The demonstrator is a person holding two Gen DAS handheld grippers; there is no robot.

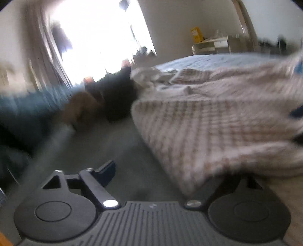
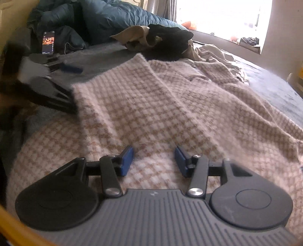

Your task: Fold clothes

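While one checked pink-and-tan sweater (image 2: 151, 98) lies spread across the grey bed (image 2: 274, 89), the right hand-held gripper (image 2: 153, 160) hovers low over its near part with both blue pads (image 2: 126, 160) apart and nothing between them, so it is released. At about ten o'clock in the right wrist view, the left hand-held gripper (image 2: 56, 98) sits at the sweater's edge, blurred, its tips hidden under the knit. From the left wrist view only one of its fingers (image 1: 107, 171) shows clearly; the other is covered by the sweater (image 1: 217, 123), which drapes over that side, so I cannot tell whether it is clenched on the fabric. Beyond the sweater, around twelve o'clock in the right view, lie one black garment (image 2: 170, 43) and one beige garment (image 2: 132, 36), touching each other. One lit phone (image 2: 48, 42) stands near eleven o'clock, beside one blue duvet (image 2: 113, 15).
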